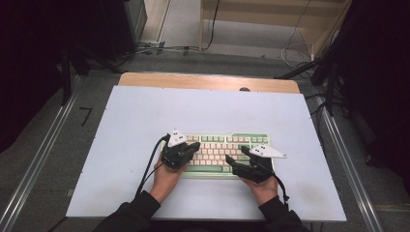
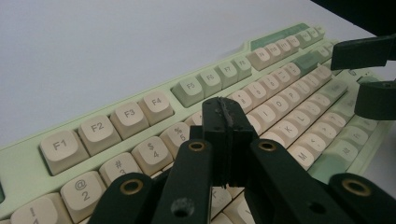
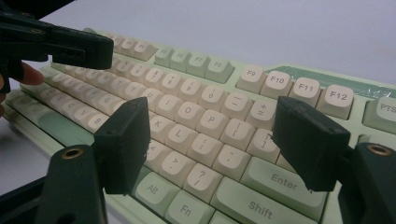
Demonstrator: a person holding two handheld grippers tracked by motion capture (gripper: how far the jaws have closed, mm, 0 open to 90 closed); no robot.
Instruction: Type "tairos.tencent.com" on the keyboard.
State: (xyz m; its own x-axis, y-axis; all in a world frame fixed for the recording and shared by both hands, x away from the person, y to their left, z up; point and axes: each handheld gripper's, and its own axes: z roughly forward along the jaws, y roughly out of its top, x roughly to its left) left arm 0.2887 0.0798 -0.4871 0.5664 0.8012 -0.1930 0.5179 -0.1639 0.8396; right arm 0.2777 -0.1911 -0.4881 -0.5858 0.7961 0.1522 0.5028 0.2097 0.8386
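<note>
The left gripper (image 2: pixel 223 122) is being held closed to poke keys on the keyboard (image 1: pixel 227 151); the right gripper (image 3: pixel 212 140) is being held wide.

Both tools (image 1: pixel 191 150) (image 1: pixel 232 162) over keyboard (image 1: pixel 220 145)

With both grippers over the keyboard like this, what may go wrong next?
1. The left gripper is shut, its tip low over the number row; pressing down may hit two keys at once, perhaps 5 and 6.
2. The right gripper is open and wide, spanning many keys near Enter; lowering it may press keys not meant.
3. The keyboard lies loose on the table; a sideways push may slide it.
</note>
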